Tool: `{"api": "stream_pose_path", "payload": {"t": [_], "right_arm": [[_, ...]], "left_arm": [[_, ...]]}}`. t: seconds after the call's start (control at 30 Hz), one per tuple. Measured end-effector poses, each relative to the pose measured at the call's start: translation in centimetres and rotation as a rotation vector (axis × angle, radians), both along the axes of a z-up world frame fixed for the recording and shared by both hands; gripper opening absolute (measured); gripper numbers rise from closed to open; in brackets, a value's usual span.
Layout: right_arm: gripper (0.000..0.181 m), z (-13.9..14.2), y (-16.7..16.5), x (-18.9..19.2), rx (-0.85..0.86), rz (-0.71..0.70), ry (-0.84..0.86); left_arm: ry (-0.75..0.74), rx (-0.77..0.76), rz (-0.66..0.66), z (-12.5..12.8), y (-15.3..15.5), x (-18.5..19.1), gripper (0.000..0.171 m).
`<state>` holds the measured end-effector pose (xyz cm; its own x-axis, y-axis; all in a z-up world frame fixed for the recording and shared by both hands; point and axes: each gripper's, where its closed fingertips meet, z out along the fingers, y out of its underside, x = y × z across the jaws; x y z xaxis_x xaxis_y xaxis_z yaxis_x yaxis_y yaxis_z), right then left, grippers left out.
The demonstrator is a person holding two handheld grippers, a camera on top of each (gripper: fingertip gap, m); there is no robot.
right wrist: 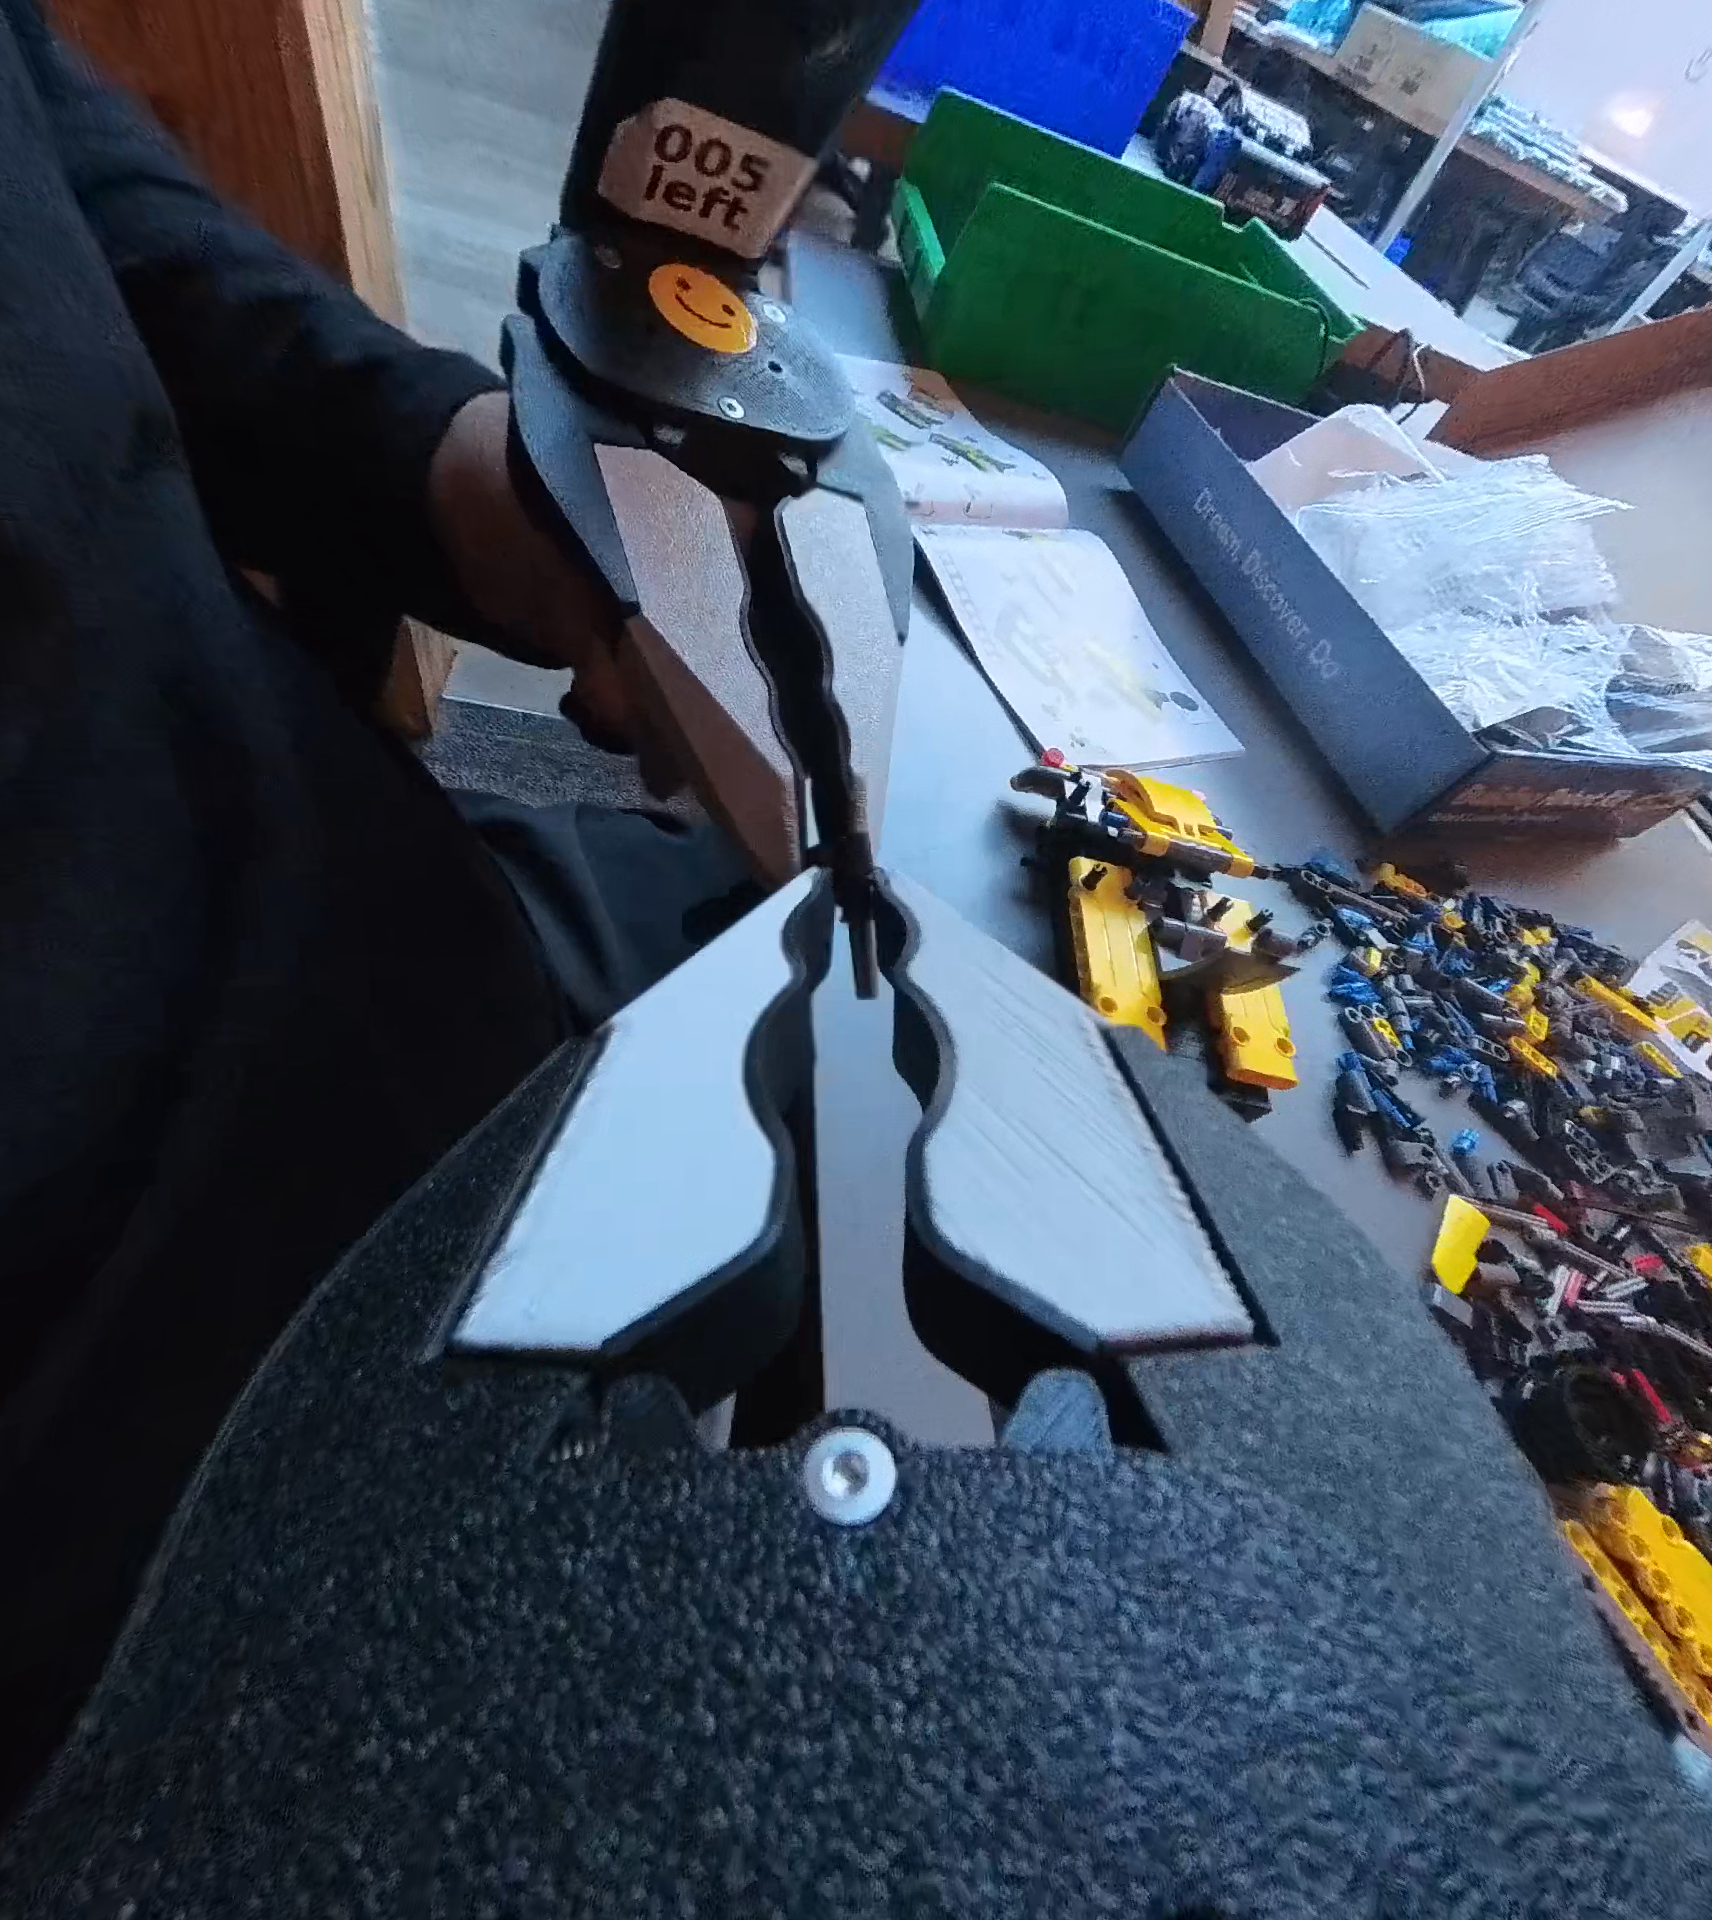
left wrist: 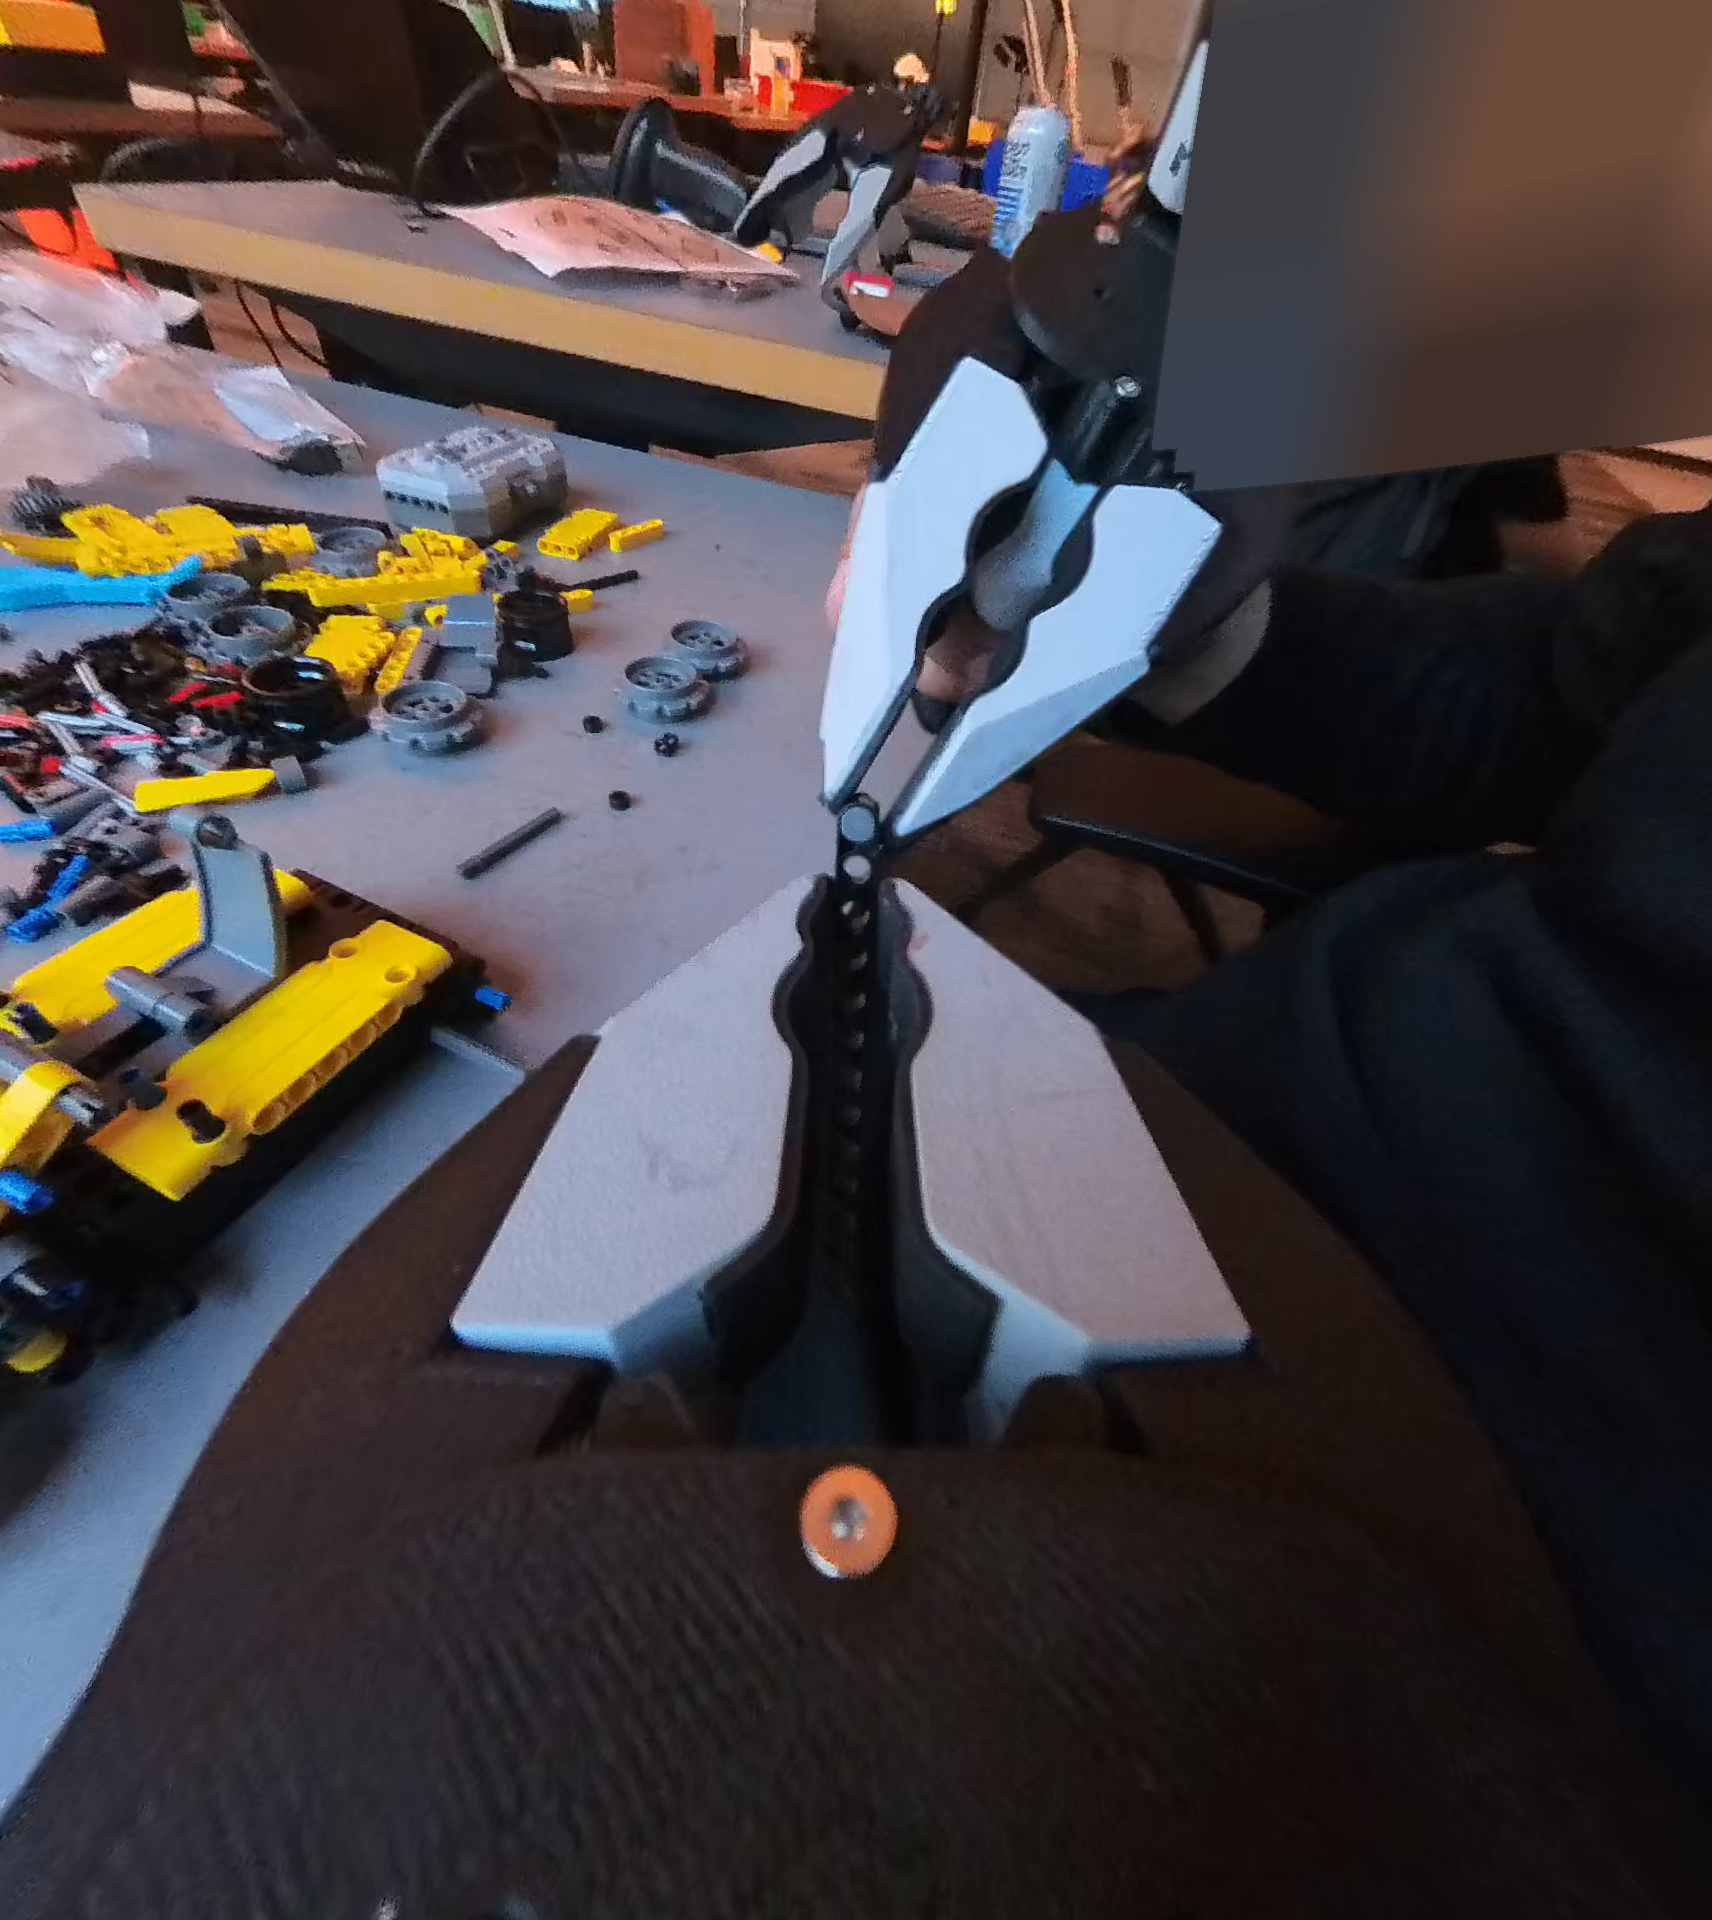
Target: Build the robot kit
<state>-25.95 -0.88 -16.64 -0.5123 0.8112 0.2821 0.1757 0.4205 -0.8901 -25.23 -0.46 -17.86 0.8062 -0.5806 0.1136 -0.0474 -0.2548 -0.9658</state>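
Black perforated beam (left wrist: 854,997) sat clamped lengthwise in left tool (left wrist: 854,883), its end poking past the tips. Right tool (left wrist: 860,816) met that end tip to tip, narrowed on a small dark pin (right wrist: 864,951) at the beam's last hole; exact contact too blurred to tell. Both were held off the desk (left wrist: 561,883) edge. Yellow-black partial build (left wrist: 156,1060) lay near left tool, loose parts pile (right wrist: 1558,1122) and grey box (right wrist: 1351,665) beyond
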Motion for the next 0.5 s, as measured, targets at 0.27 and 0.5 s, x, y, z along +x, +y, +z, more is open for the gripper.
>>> {"api": "stream_pose_path", "payload": {"t": [0.27,0.5], "right_arm": [[0.006,-0.6,0.6,-0.2,0.073,-0.037,-0.001],[0.006,-1.2,0.9,-0.7,0.125,-0.077,-0.034]], "left_arm": [[0.029,0.027,0.005,0.3,0.1,0.1,0.004],[0.074,0.027,0.035,-0.1,0.6,0.1,0.006]]}}
